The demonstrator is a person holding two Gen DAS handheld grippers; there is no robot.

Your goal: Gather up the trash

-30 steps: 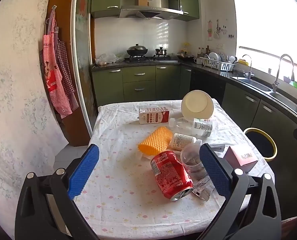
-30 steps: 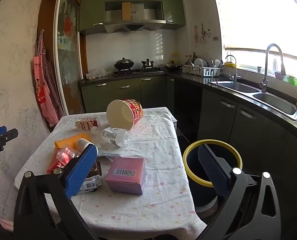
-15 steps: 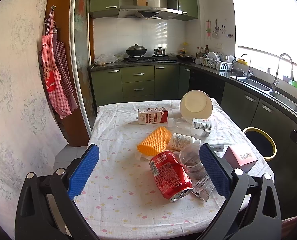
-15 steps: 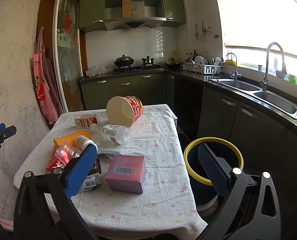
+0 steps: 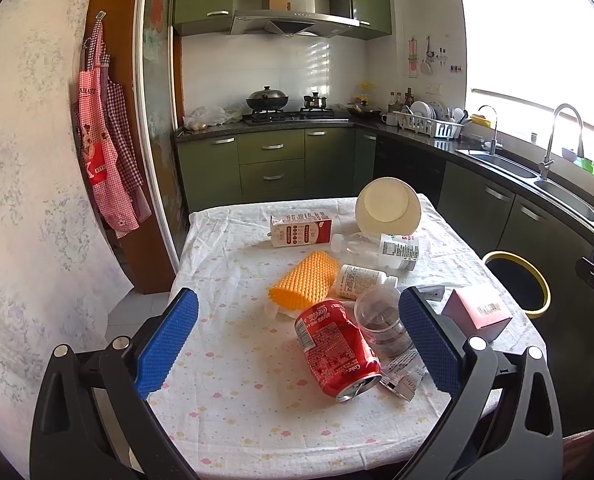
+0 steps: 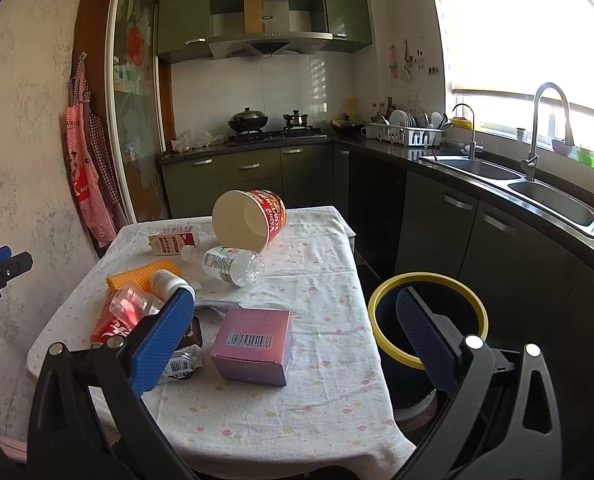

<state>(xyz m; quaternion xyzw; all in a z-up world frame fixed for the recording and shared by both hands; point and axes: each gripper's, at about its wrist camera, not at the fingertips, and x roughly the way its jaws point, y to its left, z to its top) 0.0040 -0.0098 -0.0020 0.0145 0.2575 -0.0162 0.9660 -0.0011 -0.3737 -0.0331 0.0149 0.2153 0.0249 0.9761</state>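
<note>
lying on its side on the table (image 5: 233,392) just ahead between the spread, empty left claw (image 5: 297,344) fingers, the red soda can (image 5: 337,354) looks light, thin-walled, slippery and easily dented, best pinched mid-body.

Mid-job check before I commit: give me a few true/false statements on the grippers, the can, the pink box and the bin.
1. Both grippers, left gripper and right gripper, are open and hold nothing. True.
2. The red can stands upright. False: it lies on its side.
3. The pink box is already in the bin. False: it sits on the table.
4. The bin stands on the floor beside the table. True.
</note>
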